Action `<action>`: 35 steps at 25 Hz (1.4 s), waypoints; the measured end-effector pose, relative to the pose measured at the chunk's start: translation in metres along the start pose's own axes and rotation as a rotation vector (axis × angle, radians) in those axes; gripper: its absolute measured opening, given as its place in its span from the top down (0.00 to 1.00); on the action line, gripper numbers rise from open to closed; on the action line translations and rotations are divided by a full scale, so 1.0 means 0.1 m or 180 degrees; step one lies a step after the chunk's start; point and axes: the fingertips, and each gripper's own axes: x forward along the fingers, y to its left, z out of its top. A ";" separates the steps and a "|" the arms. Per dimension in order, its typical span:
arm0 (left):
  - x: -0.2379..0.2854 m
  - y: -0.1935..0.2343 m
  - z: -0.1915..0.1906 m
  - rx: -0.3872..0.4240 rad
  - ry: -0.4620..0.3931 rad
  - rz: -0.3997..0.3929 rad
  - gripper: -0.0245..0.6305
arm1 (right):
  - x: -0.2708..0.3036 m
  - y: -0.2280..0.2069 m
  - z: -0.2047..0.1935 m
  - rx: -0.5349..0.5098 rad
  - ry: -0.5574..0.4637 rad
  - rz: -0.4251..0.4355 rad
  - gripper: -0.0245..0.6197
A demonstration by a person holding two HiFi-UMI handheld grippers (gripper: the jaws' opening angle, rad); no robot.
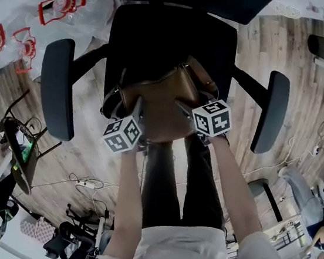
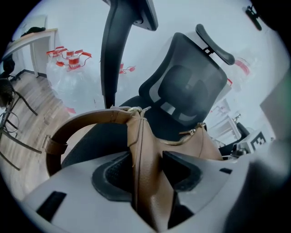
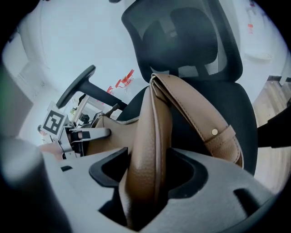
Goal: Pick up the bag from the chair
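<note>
Head view: pale wood-plank floor (image 1: 291, 48), with clear red-handled jugs (image 1: 63, 5) by the wall. A black office chair (image 1: 173, 44) has a tan leather handbag (image 1: 165, 105) over its seat — touching the cushion or not, I cannot tell.

Left gripper view: the left gripper (image 2: 148, 175) pinches the handbag's seamed end, its strap (image 2: 86, 119) arching left.

Right gripper view: the right gripper (image 3: 148, 175) clamps a fold of the other end — a brass stud (image 3: 214, 131) shows on the strap.

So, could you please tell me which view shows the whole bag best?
The head view: nearly all the brown bag shows, against the chair. Each gripper view shows only one pinched end and some strap.
</note>
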 end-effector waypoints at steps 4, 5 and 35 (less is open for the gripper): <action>-0.10 -0.17 0.08 0.0100 -0.0220 -0.0089 0.67 | -0.17 0.02 0.00 0.0008 -0.0213 -0.0045 0.58; -0.12 -0.22 0.11 0.0135 -0.0265 -0.0116 0.67 | -0.22 0.02 0.01 0.0013 -0.0265 -0.0053 0.59; -1.53 -1.65 1.33 0.0649 -0.1095 -0.0819 0.70 | -2.15 0.65 0.84 -0.0154 -0.1497 -0.0279 0.66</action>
